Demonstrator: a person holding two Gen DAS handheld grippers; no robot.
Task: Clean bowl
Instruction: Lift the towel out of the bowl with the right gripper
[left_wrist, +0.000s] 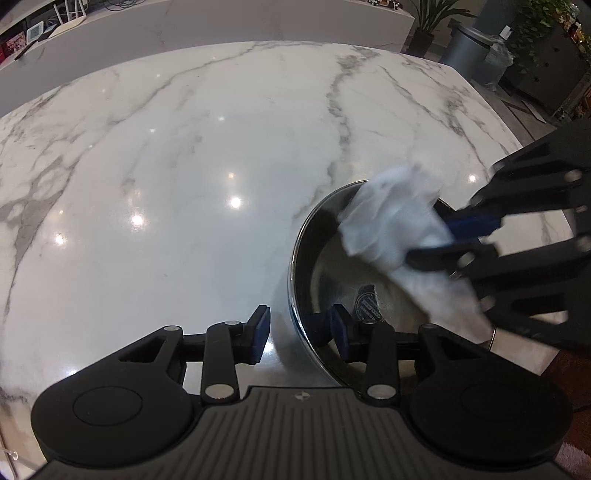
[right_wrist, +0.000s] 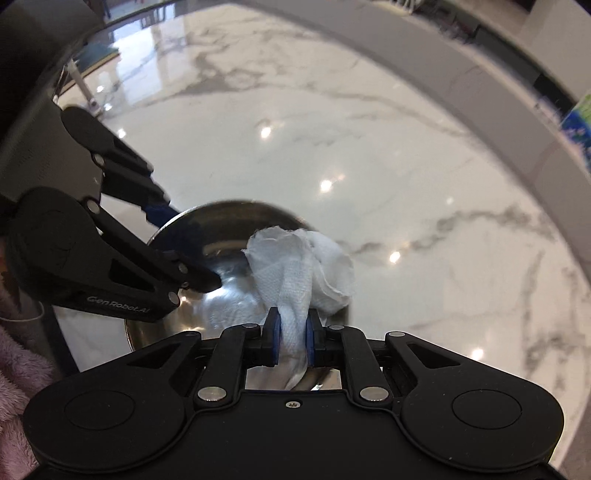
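From the left wrist we look forward and down across the marble table (left_wrist: 221, 147), close to the steel bowl (left_wrist: 306, 236) at lower right. From the right wrist we look down into that bowl (right_wrist: 221, 225) from nearby. Both views share bowl, white paper towel (left_wrist: 391, 221) and table.

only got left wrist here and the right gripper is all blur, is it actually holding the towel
Observer: Yes. In the right wrist view the right gripper has its jaws shut on the paper towel, with a narrow twist of it pinched between them.
Operator: where's the wad sitting
Observer: Inside the bowl, bunched toward the rim on the right of that view. One fold appears to spill over the rim.
Operator: any towel behind the jaws
Observer: Yes, a tail of it hangs down behind them, toward the camera.
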